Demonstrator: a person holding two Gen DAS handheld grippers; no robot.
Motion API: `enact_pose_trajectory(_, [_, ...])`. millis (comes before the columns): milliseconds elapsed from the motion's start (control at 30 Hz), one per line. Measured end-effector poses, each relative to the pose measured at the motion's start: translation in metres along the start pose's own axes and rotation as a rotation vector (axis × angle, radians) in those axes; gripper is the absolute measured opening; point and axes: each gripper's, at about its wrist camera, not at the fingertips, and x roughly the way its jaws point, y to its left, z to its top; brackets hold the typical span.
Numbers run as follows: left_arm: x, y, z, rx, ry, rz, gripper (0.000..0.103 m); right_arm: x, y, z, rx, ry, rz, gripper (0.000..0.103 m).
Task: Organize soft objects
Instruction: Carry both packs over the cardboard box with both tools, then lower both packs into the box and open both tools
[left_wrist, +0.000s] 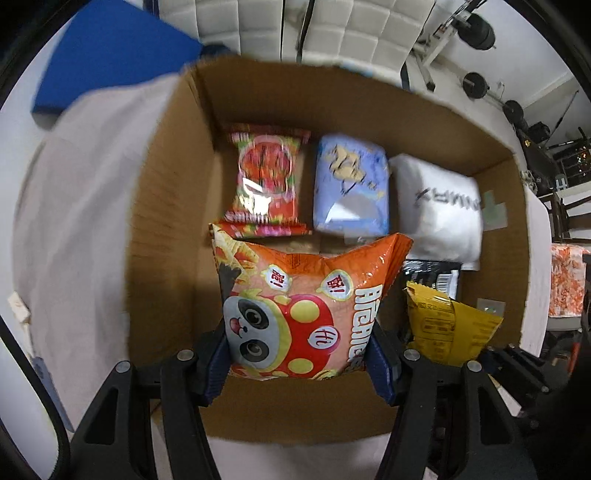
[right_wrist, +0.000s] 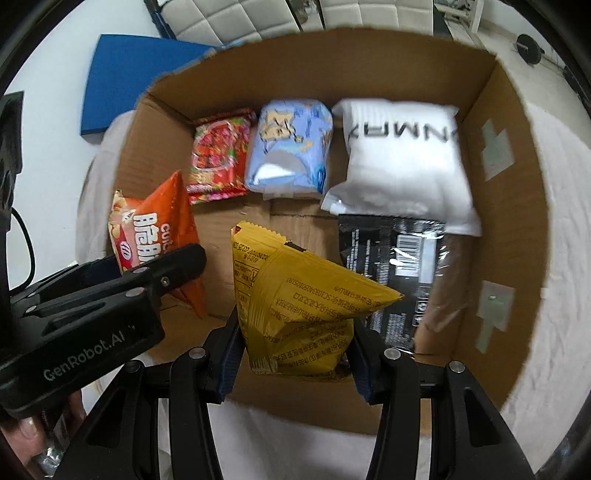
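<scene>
My left gripper (left_wrist: 297, 363) is shut on an orange panda snack bag (left_wrist: 299, 306), hanging over the near left part of the open cardboard box (left_wrist: 166, 206). My right gripper (right_wrist: 293, 363) is shut on a yellow snack bag (right_wrist: 295, 306), held over the box's near middle. The yellow snack bag (left_wrist: 443, 328) also shows at the right of the left wrist view. In the right wrist view the orange panda snack bag (right_wrist: 155, 229) and the left gripper's body (right_wrist: 92, 302) appear at the left.
Inside the box lie a red noodle packet (left_wrist: 266, 181), a blue tissue pack (left_wrist: 351, 188), a white pack (left_wrist: 436, 210) and a black packet (right_wrist: 395, 266). The box (right_wrist: 517, 221) rests on white cloth. A blue pad (right_wrist: 140, 74) lies beyond its far left corner.
</scene>
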Motion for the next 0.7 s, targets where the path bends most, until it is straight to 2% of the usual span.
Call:
enact_pose_trajectory(167, [0.031,0.007,0.005,-0.004,0.103,-0.031,0.06,0.031,-0.001,0.001,0.012,0.035,-0.001,0.052])
enact_pose_trajectory(500, [0.054,0.015,0.005,-0.016,0.193,-0.046,0.061,0.058,-0.004,0.009,0.03,0.057,-0.031,0.055])
enact_pose_trajectory(567, [0.054,0.016,0.006,-0.019,0.202,-0.048,0.061,0.059,-0.004,0.01,0.027,0.059,-0.041,0.06])
enact_pose_trajectory(633, [0.051,0.018,0.007,-0.019,0.191,-0.027,0.062,0.064,0.003,0.013,0.019,0.052,-0.057,0.07])
enact_pose_trajectory(700, [0.045,0.018,0.008,-0.013,0.176,-0.007,0.063,0.062,0.005,0.015,0.013,0.044,-0.065,0.073])
